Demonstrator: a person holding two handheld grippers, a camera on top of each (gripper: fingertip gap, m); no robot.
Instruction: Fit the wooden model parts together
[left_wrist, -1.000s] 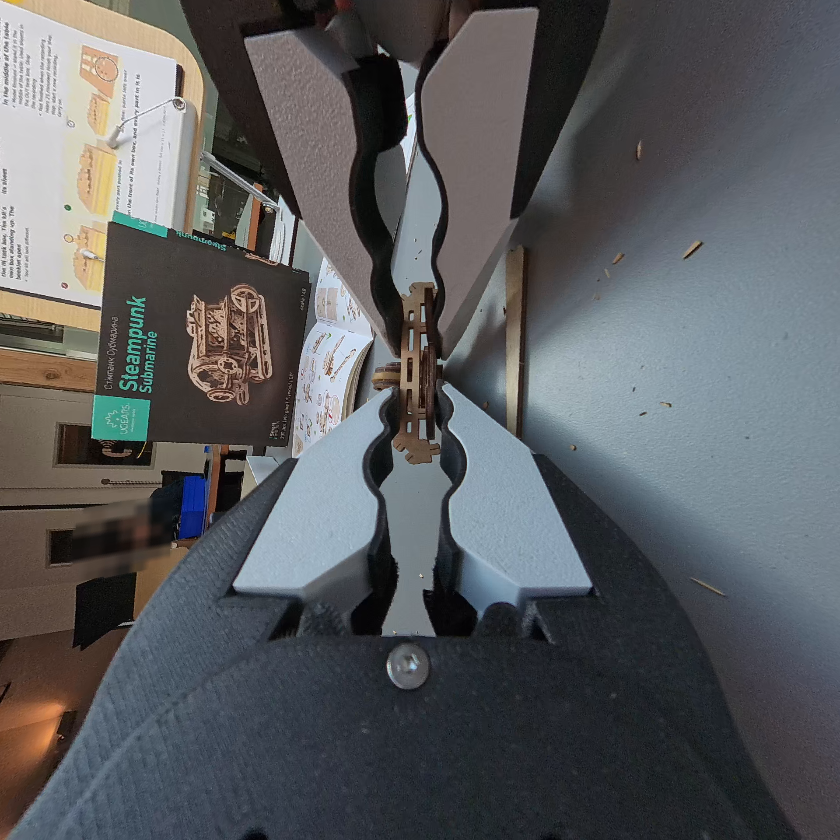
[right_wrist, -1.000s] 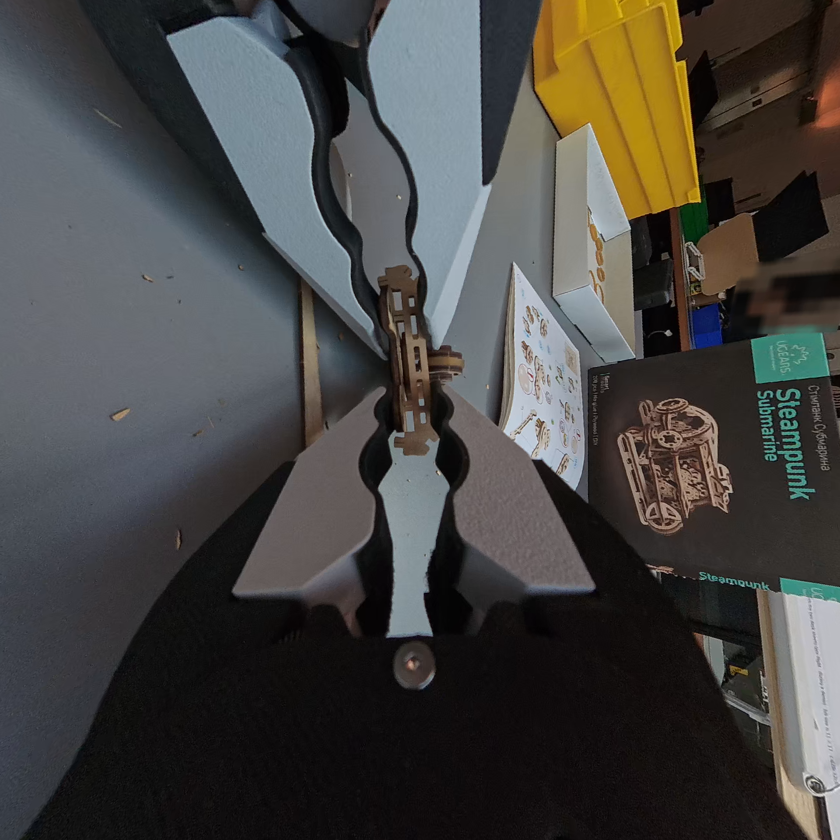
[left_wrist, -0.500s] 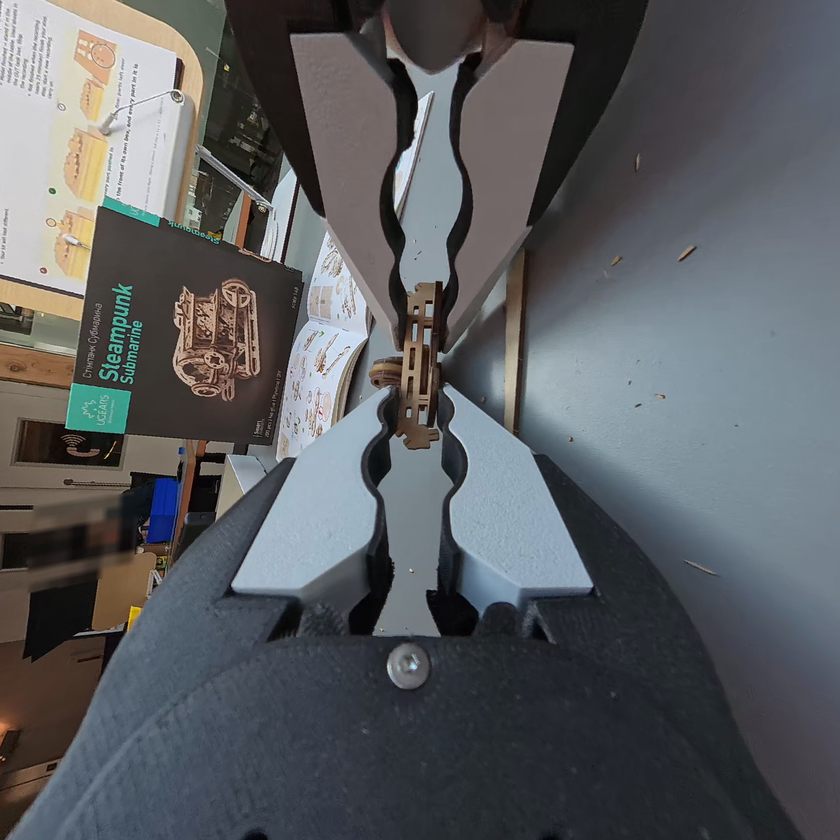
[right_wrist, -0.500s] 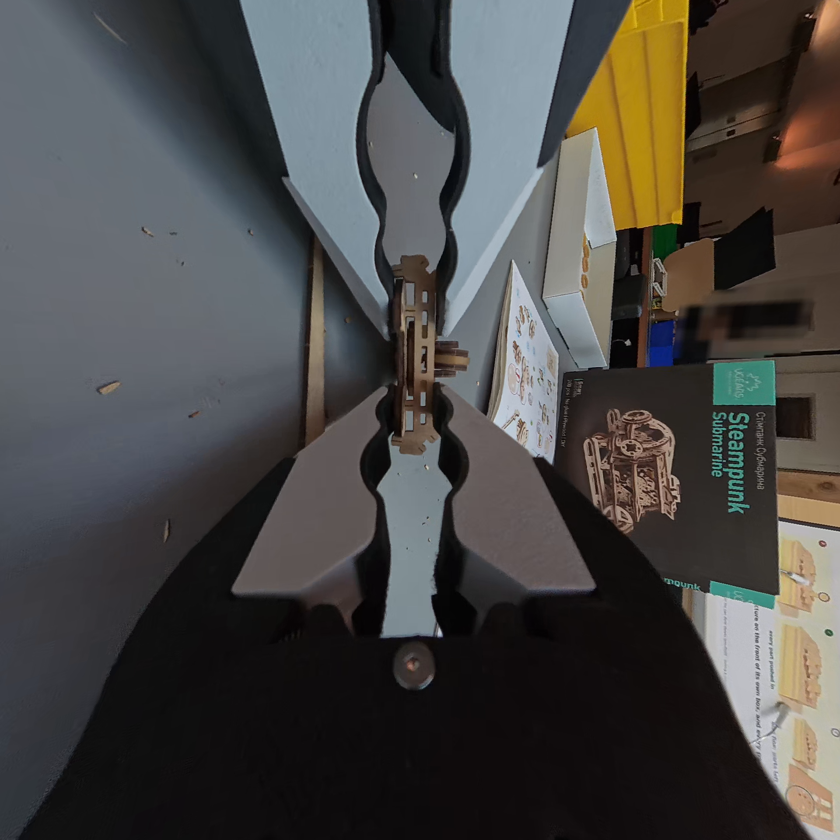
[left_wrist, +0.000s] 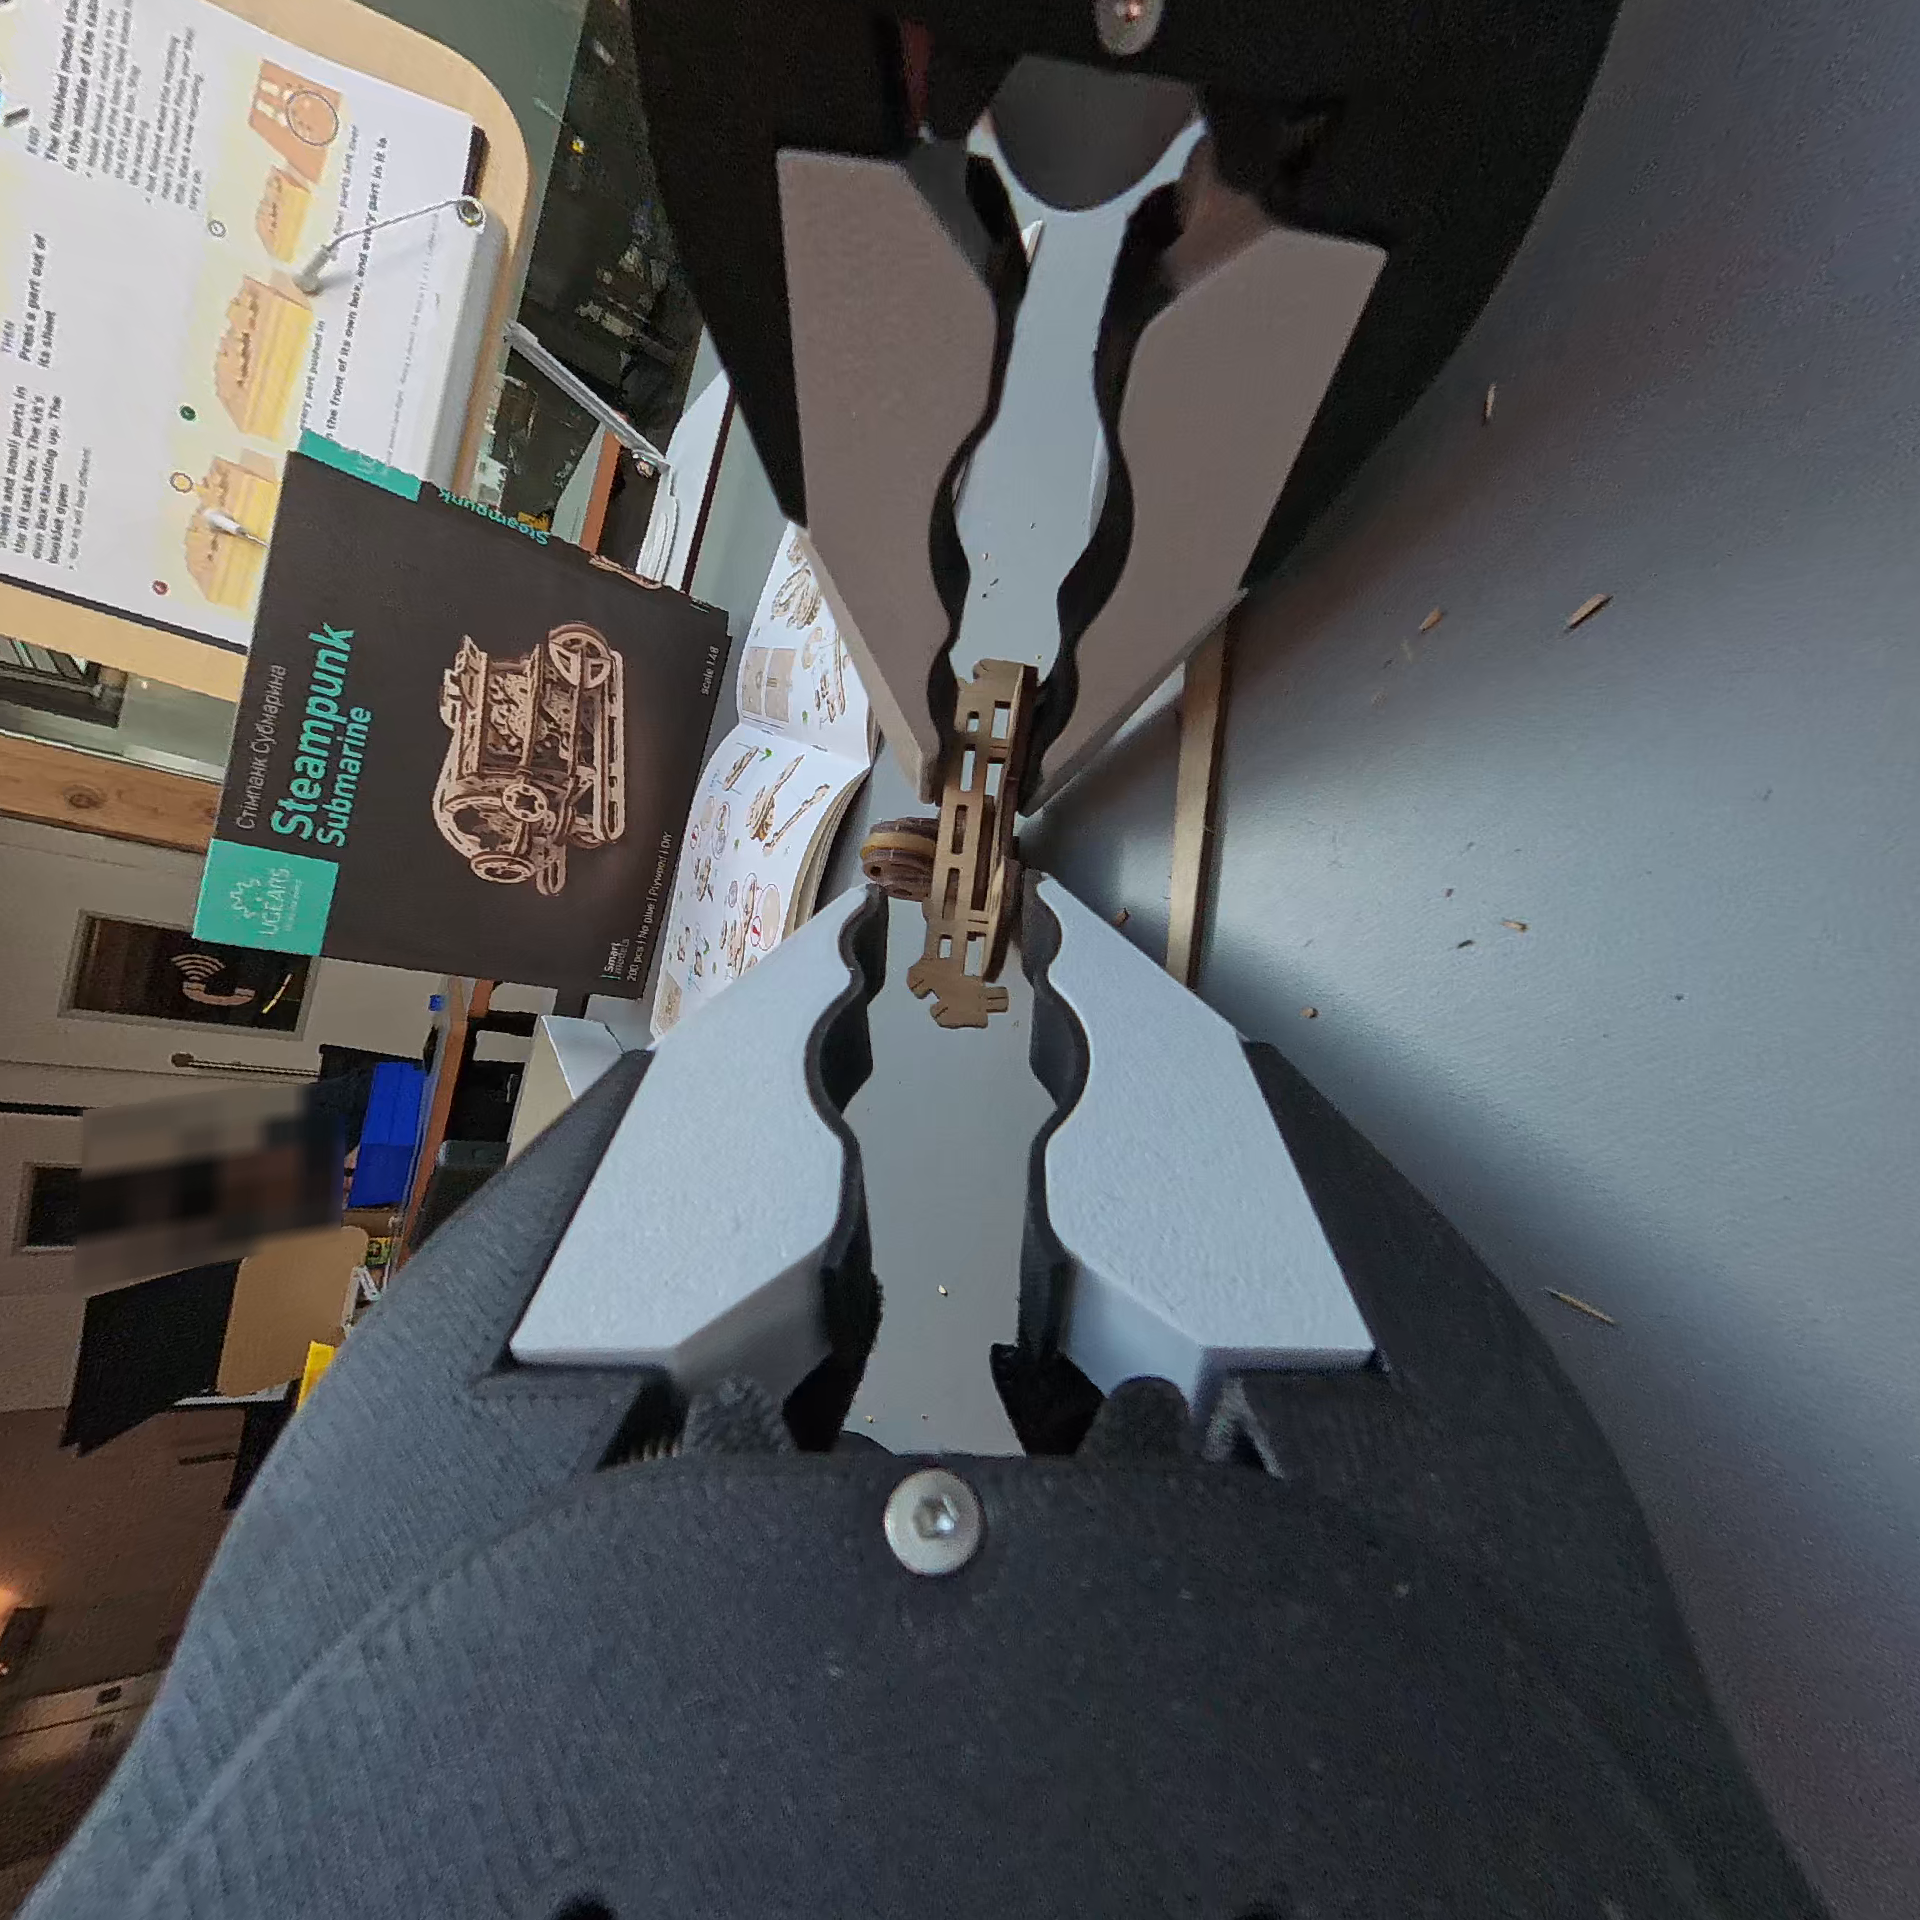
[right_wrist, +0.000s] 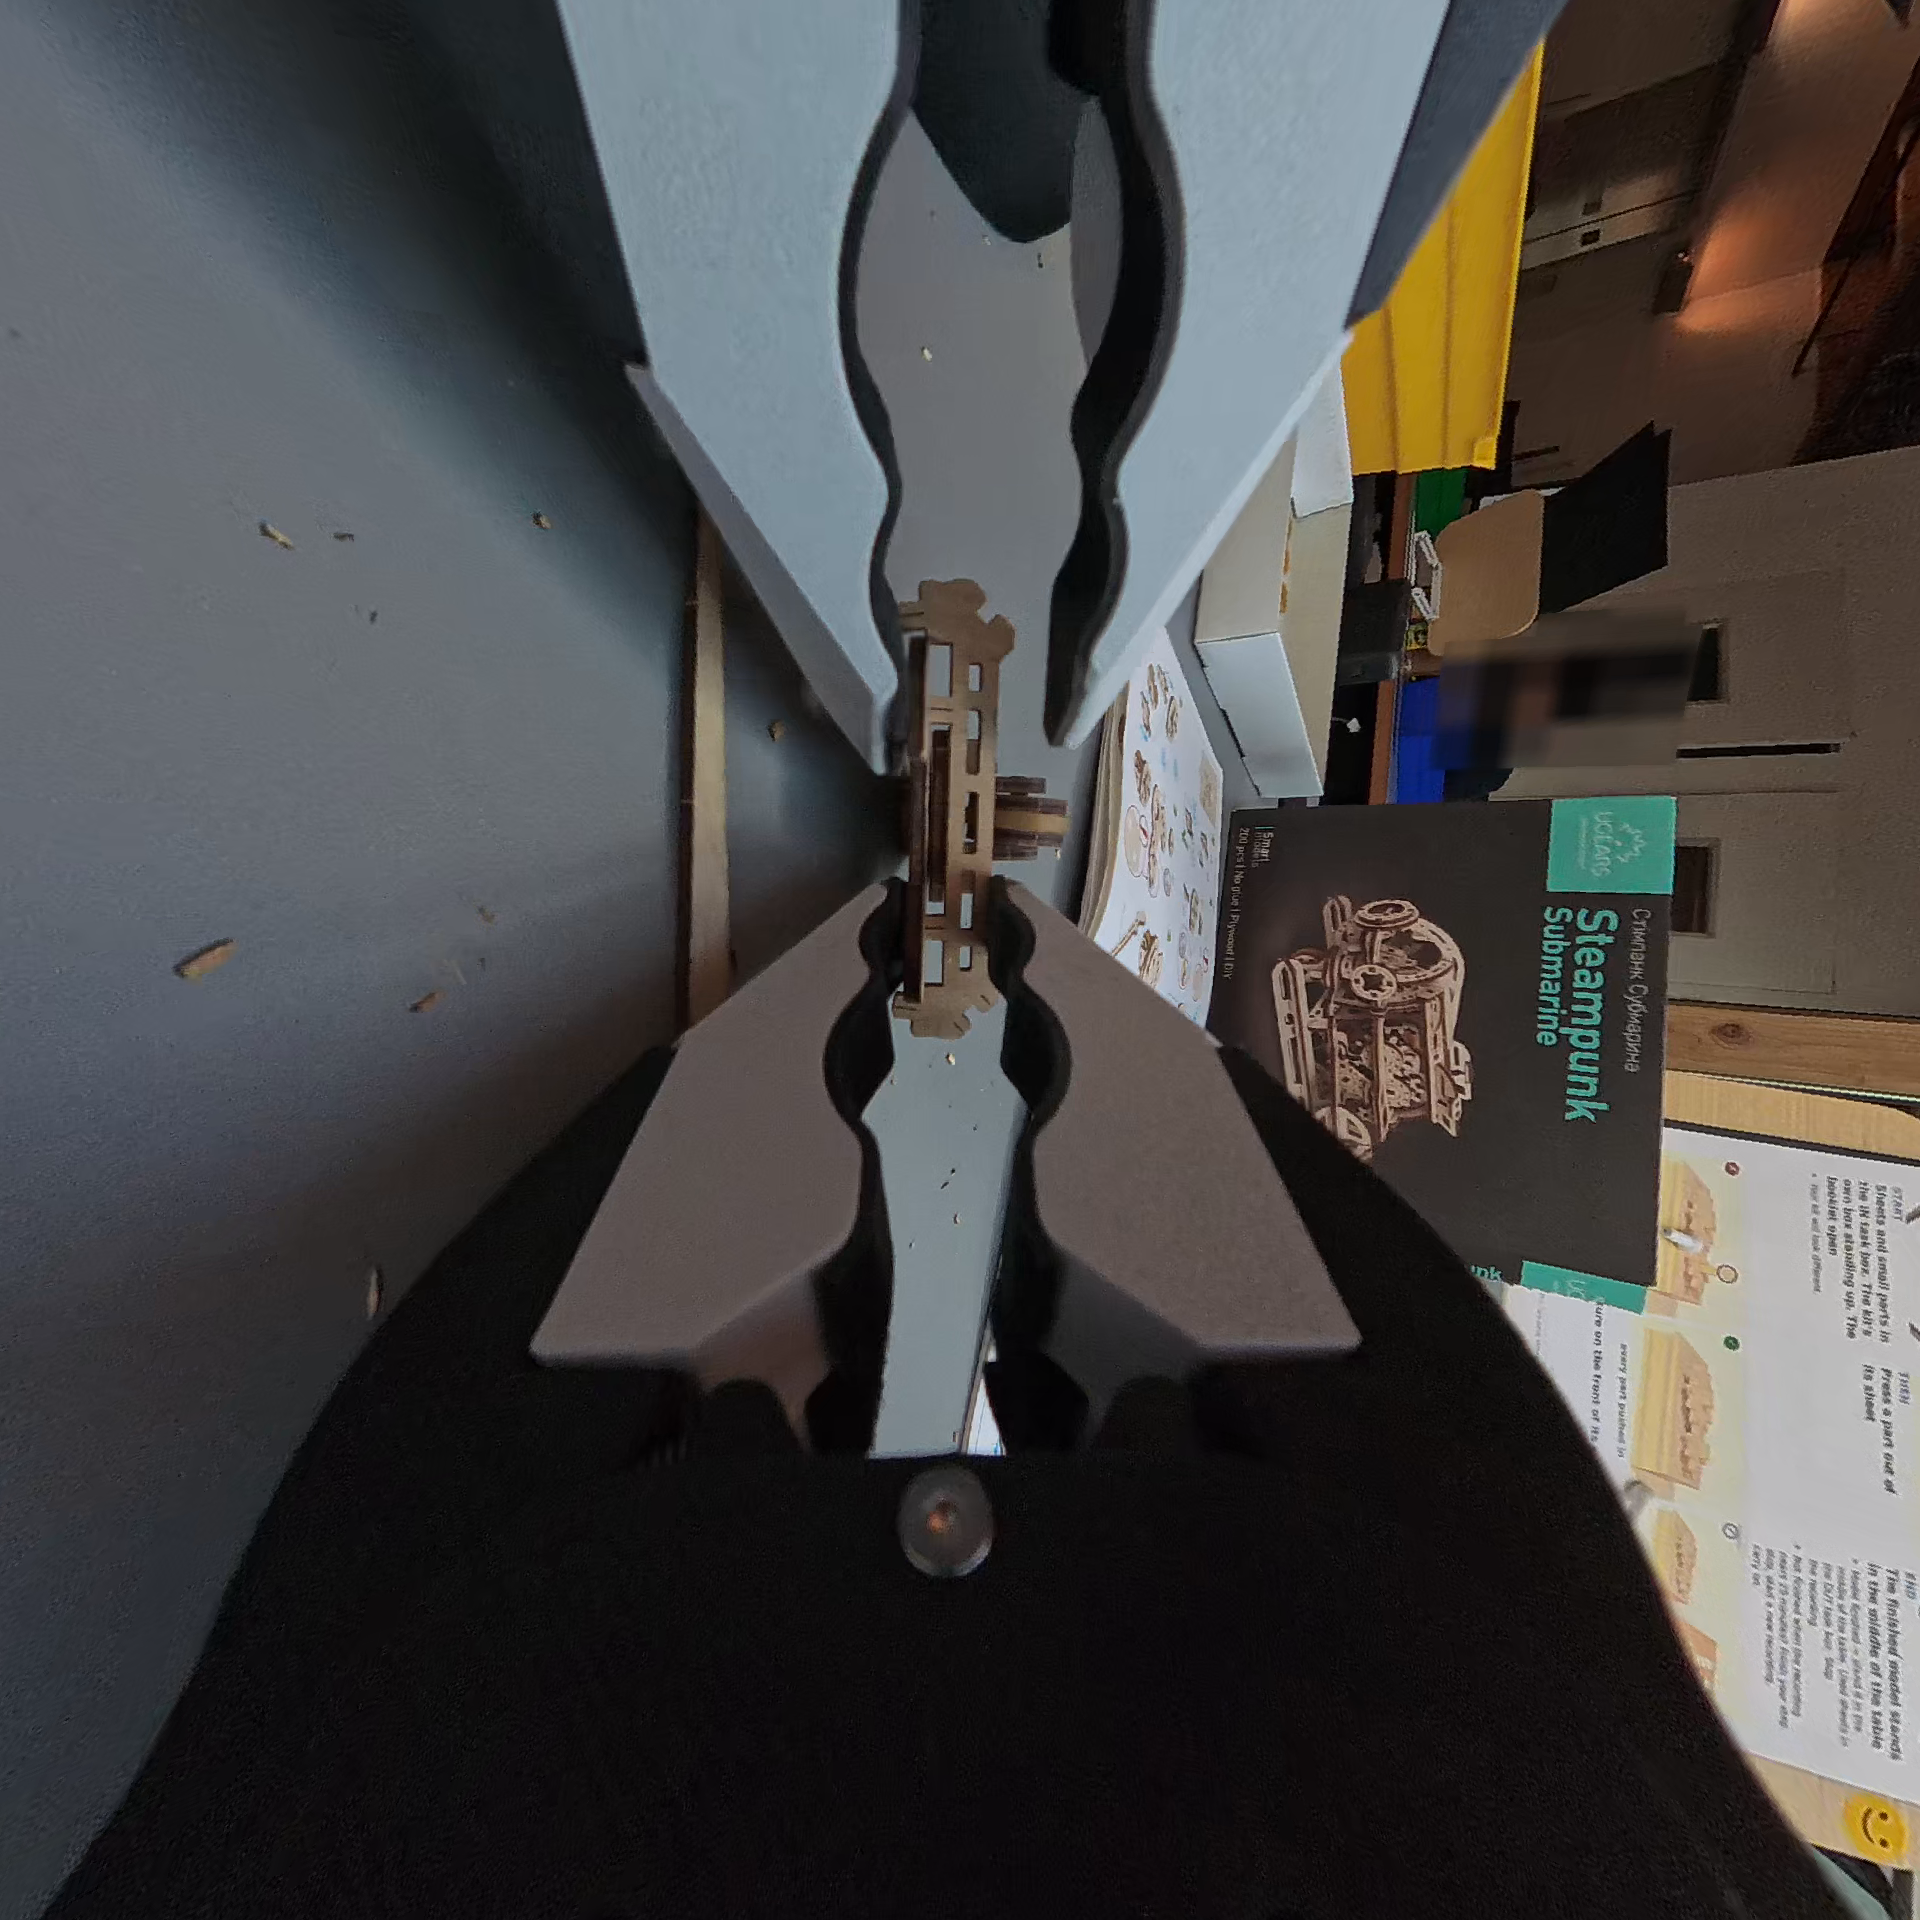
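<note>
Grey desk (left_wrist: 1558, 935) was littered with wood splinters; kit box (left_wrist: 457, 748) and open instruction booklet (left_wrist: 769, 810) sat at 9 o'clock in the left wrist view. Wooden model part (left_wrist: 971, 831), a slotted plate with a small round stack already seated on its side, looked joined; how much of the model was left, I couldn't tell. Right gripper (right_wrist: 940, 935) was pinching the part's near end. Left gripper (left_wrist: 951, 914) was spread, jaws clear of the part on both sides in its own view. The part hung mid-air between both, at 12 o'clock from each.
</note>
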